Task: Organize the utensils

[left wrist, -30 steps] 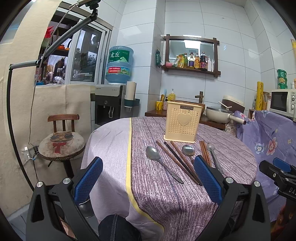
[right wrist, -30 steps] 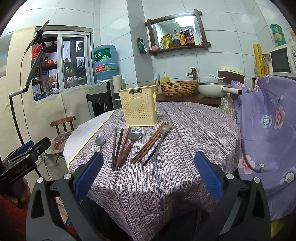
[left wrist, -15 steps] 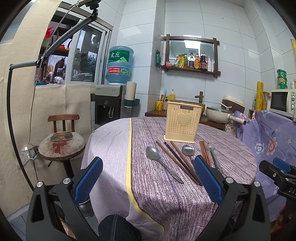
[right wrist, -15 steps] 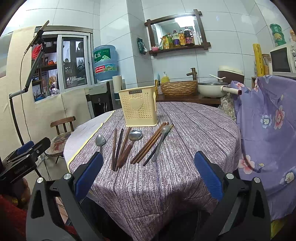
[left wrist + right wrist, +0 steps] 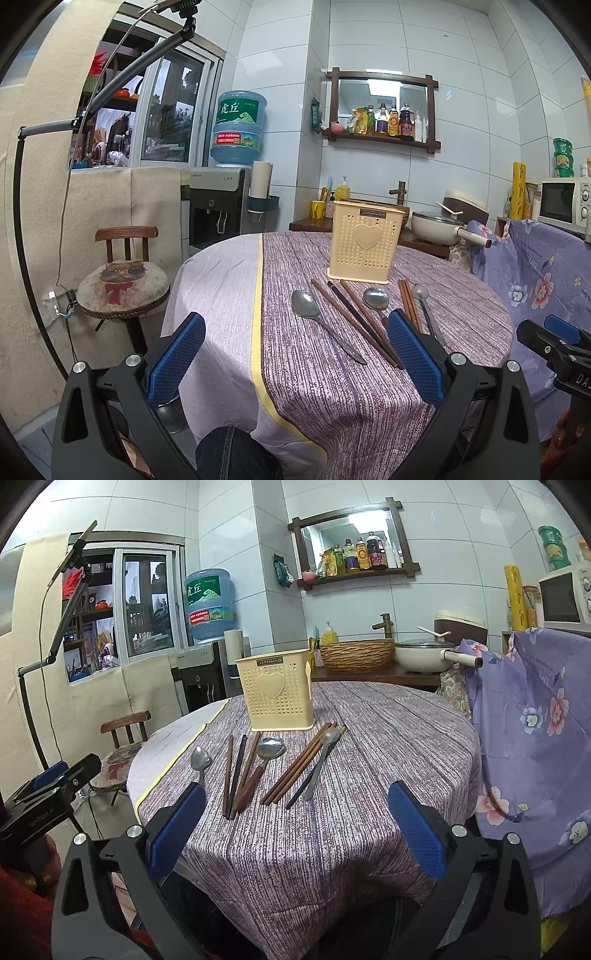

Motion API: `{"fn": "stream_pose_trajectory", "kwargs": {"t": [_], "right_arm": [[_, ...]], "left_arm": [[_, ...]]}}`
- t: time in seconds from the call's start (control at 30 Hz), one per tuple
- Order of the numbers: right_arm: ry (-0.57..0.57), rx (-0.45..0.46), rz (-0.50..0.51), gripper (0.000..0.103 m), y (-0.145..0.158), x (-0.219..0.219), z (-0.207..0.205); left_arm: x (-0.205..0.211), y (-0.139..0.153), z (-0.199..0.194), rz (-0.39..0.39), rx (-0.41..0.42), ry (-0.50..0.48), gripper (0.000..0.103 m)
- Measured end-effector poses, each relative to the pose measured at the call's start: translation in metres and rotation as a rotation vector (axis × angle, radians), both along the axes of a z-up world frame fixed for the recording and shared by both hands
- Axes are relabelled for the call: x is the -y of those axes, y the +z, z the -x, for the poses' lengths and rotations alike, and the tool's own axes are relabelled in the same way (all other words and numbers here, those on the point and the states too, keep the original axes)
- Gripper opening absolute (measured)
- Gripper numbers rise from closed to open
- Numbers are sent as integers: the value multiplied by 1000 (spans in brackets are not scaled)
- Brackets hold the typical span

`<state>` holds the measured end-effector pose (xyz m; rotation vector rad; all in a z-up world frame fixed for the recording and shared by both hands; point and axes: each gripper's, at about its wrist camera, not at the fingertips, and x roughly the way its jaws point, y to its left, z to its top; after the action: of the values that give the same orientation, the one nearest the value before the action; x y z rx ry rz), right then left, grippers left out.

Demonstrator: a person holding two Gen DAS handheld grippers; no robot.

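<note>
A cream perforated utensil holder (image 5: 364, 245) (image 5: 276, 694) stands upright on the round table. In front of it lie three metal spoons, the left one (image 5: 308, 308) (image 5: 200, 758), the middle one (image 5: 376, 298) (image 5: 270, 747) and the right one (image 5: 421, 295) (image 5: 328, 738), with several brown and dark chopsticks (image 5: 354, 321) (image 5: 236, 771) between them. My left gripper (image 5: 295, 363) is open and empty, held short of the table's near edge. My right gripper (image 5: 297, 836) is open and empty, also short of the utensils.
The table wears a purple striped cloth (image 5: 354, 775) with a pale strip and yellow line (image 5: 256, 314) on its left. A wooden chair (image 5: 123, 284) stands left of it. A floral-covered seat (image 5: 535, 738) stands right. A counter with a pan (image 5: 437, 229) and basket (image 5: 356, 655) is behind.
</note>
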<state>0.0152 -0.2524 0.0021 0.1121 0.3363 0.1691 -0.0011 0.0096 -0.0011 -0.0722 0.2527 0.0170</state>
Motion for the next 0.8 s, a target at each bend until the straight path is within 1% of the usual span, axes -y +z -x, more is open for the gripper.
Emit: {"fn": "stream_pose_trajectory", "kwargs": {"t": [0.8], "right_arm": [[0,-4,0,98,-2,0,0]], "left_arm": [[-1,0,0,2,-3,-2,98]]}}
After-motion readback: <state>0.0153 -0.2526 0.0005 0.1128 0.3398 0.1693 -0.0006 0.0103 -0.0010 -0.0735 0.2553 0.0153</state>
